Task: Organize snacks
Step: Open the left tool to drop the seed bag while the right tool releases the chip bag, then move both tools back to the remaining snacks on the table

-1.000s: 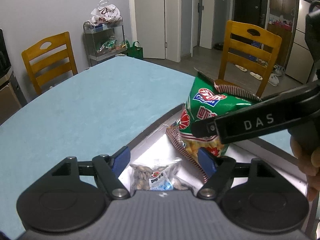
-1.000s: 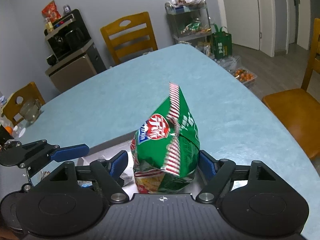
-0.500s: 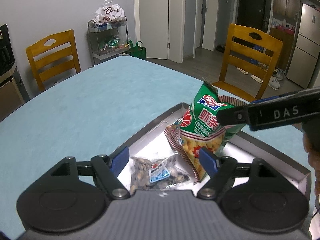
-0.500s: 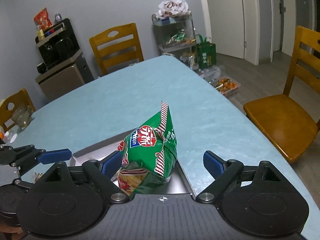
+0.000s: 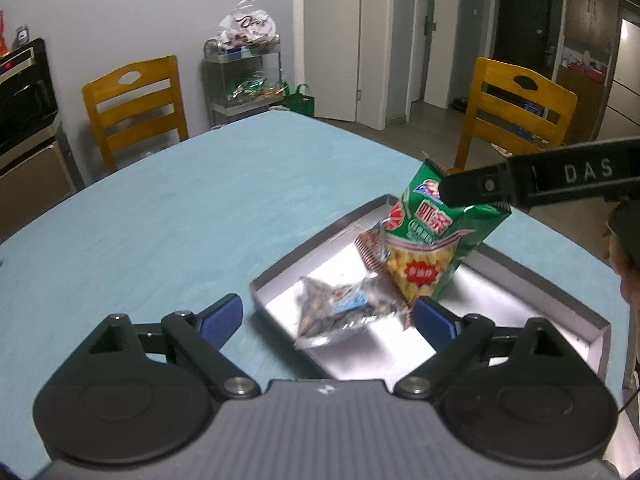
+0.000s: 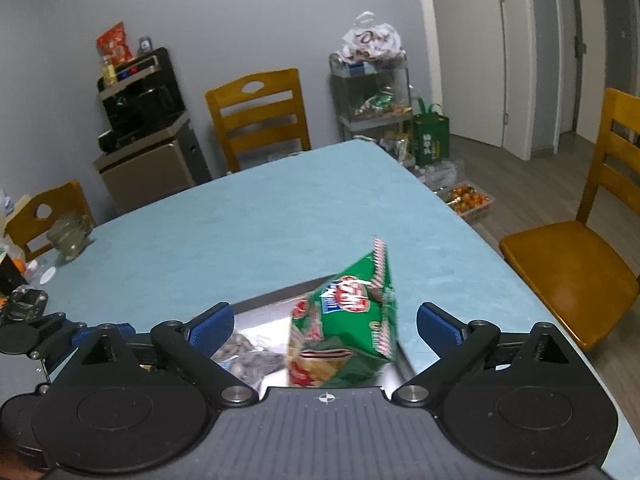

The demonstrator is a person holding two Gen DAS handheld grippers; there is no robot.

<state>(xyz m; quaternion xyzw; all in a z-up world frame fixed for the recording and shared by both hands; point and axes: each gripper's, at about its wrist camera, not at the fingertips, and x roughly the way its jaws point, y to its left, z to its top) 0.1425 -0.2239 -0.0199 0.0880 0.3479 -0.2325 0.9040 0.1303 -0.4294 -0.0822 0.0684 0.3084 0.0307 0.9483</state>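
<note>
A green snack bag (image 5: 430, 240) stands tilted in a shallow metal tray (image 5: 560, 300) on the blue table; it also shows in the right wrist view (image 6: 348, 340). A clear packet of nuts (image 5: 344, 312) lies in the tray's near corner, seen in the right wrist view too (image 6: 244, 356). My left gripper (image 5: 326, 320) is open and empty, just in front of the nut packet. My right gripper (image 6: 324, 324) is open, its fingers apart on either side of the green bag without touching it. One right finger (image 5: 540, 182) crosses above the bag in the left wrist view.
Wooden chairs (image 5: 136, 108) (image 6: 580, 264) stand around the table. A glass mug (image 6: 70, 236) and small items sit at the table's far left edge. A wire shelf with bags (image 6: 374, 96) and a cabinet with an appliance (image 6: 144, 128) stand by the wall.
My right gripper opened and let go of the green bag, which now rests in the tray. Both grippers pulled back from the tray.
</note>
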